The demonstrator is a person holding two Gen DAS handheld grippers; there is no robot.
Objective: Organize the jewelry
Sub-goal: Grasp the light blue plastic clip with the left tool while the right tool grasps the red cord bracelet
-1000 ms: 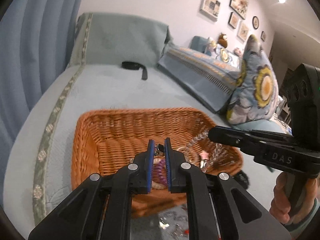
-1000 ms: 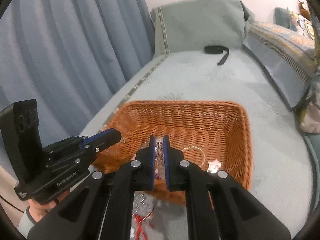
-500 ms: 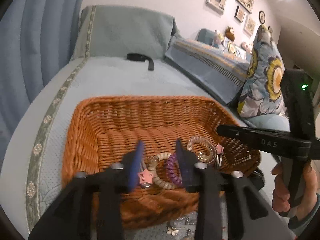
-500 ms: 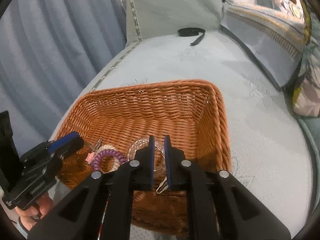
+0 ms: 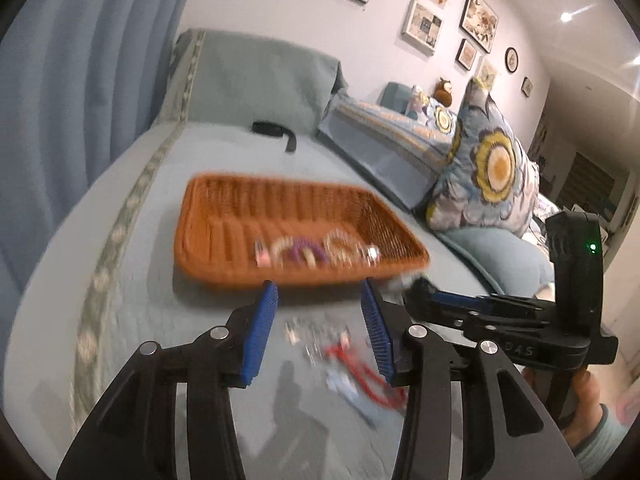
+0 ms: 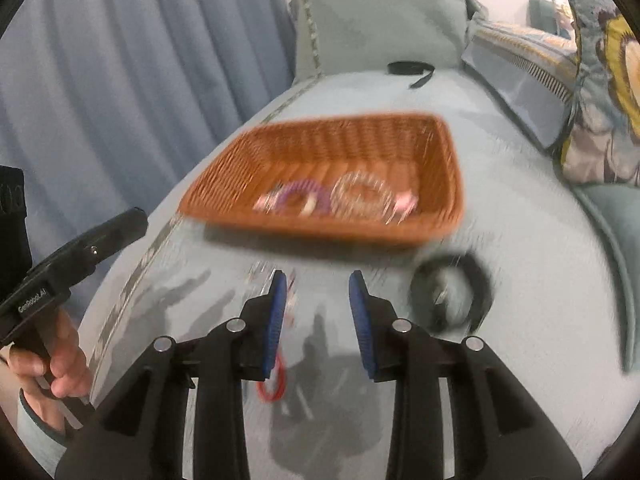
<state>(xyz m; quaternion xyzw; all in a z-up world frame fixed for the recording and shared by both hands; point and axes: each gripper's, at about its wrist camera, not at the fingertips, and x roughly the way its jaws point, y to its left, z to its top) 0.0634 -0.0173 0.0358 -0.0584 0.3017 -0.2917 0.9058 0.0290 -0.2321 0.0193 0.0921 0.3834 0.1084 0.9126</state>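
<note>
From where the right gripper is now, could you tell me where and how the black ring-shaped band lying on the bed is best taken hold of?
Judging by the blurred right wrist view, the black band lies flat as an open loop on the bedspread, right of the open right gripper. I would come from above and pinch the loop's near-left arc, one finger inside and one outside, since that side is closest and away from the basket.

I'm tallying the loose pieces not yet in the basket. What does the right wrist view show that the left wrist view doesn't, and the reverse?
Only the right wrist view shows the black ring-shaped band lying on the pale blue bedspread, just outside the basket's near corner.

Only the left wrist view shows the blurred pale blue piece beside the red cord.

Both show the brown woven wicker basket holding the purple coil ring and clear beaded bracelet, the loose red cord, and both open grippers, left and right.
</note>
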